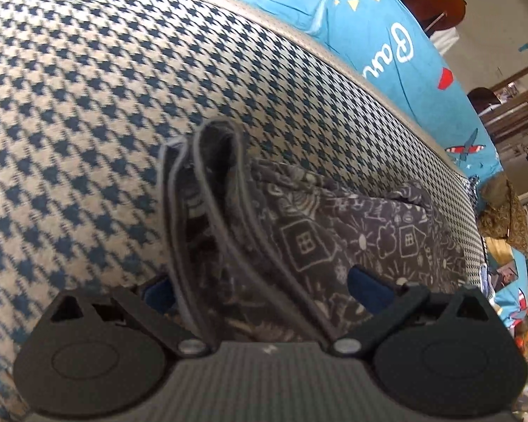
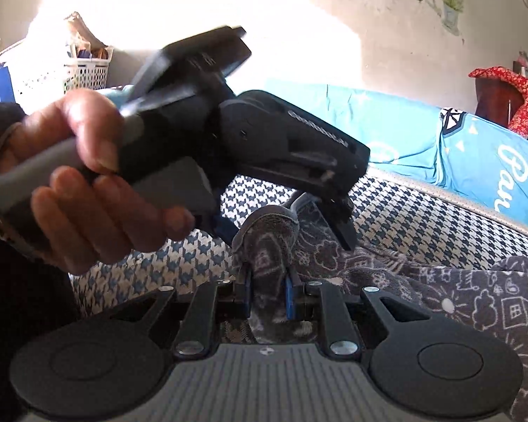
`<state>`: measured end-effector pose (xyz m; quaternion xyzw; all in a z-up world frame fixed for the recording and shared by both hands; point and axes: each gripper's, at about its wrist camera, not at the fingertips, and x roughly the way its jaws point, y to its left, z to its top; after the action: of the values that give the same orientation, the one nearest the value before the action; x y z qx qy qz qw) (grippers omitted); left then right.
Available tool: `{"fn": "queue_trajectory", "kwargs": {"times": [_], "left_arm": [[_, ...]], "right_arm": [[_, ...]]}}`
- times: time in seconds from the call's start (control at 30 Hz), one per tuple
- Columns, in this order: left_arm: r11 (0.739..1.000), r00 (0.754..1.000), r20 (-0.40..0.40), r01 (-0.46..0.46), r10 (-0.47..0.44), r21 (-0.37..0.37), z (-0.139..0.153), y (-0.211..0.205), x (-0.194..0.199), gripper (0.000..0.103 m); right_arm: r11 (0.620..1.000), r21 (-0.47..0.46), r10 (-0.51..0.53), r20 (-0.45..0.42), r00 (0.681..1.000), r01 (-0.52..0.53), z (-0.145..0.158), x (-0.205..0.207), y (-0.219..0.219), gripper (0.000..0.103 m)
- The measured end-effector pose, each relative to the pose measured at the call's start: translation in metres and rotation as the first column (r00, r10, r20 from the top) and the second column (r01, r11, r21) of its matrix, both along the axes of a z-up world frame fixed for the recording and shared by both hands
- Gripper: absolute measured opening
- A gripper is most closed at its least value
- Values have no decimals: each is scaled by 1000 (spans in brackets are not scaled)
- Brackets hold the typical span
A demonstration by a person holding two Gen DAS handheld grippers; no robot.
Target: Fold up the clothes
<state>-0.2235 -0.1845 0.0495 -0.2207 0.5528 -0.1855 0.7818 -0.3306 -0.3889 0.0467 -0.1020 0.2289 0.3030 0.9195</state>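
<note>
The grey garment (image 1: 362, 232), printed with white line drawings of houses and clouds, lies crumpled on a cushion (image 1: 88, 105) covered in blue and cream houndstooth fabric. Its piped edge stands up in 2 folded loops in the left wrist view, rising between the fingers of the left claw (image 1: 260, 285). That claw stands wide, its blue pads on either side of the cloth with clear space around the loops, not pressing on them. In the right wrist view the right claw (image 2: 268, 290) is narrow and pinches a bunched fold of the same garment (image 2: 475, 302) between its 2 blue pads. Just beyond it the left claw (image 2: 288, 225) points down at the raised fold, carried by a hand (image 2: 84, 183) wrapped around its grey handle. Behind the cushion lies a bright blue sheet (image 1: 404, 45) with white lettering, and a white basket (image 2: 70, 74) stands by the sunlit wall
</note>
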Motion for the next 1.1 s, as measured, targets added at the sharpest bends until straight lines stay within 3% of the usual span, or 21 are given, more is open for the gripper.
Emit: {"fn": "queue_trajectory", "kwargs": {"times": [0.07,0.13,0.27,0.53,0.83,0.97,1.03,1.1], "left_arm": [[1000,1000,-8,3,-3,8,-2,-4,1,85],[1000,1000,-3,3,-3,15,-2,-6,0,74],[1000,1000,7,2,-2,12,-1,-6,-1,64],[1000,1000,2,-1,1,-3,0,0,-2,61],[1000,1000,-15,-20,20,-14,-5,-1,3,61],[1000,1000,-12,-19,19,-15,-4,5,2,61],[1000,1000,-8,-21,21,-11,-3,7,2,62],[999,999,-8,-33,33,2,-3,10,2,69]], "right_arm": [[1000,0,1,-1,1000,-1,2,-3,-4,18],[1000,-18,3,6,1000,-3,-1,-3,-5,18],[996,-87,24,46,999,-20,5,-14,0,20],[984,-173,49,106,993,-30,-2,-24,4,51],[976,-217,42,132,990,-12,-11,-17,6,59],[953,-302,27,188,982,31,-22,-13,12,58],[951,-306,17,185,983,41,-23,-10,10,43],[958,-283,7,168,986,41,-19,-8,5,34]]}}
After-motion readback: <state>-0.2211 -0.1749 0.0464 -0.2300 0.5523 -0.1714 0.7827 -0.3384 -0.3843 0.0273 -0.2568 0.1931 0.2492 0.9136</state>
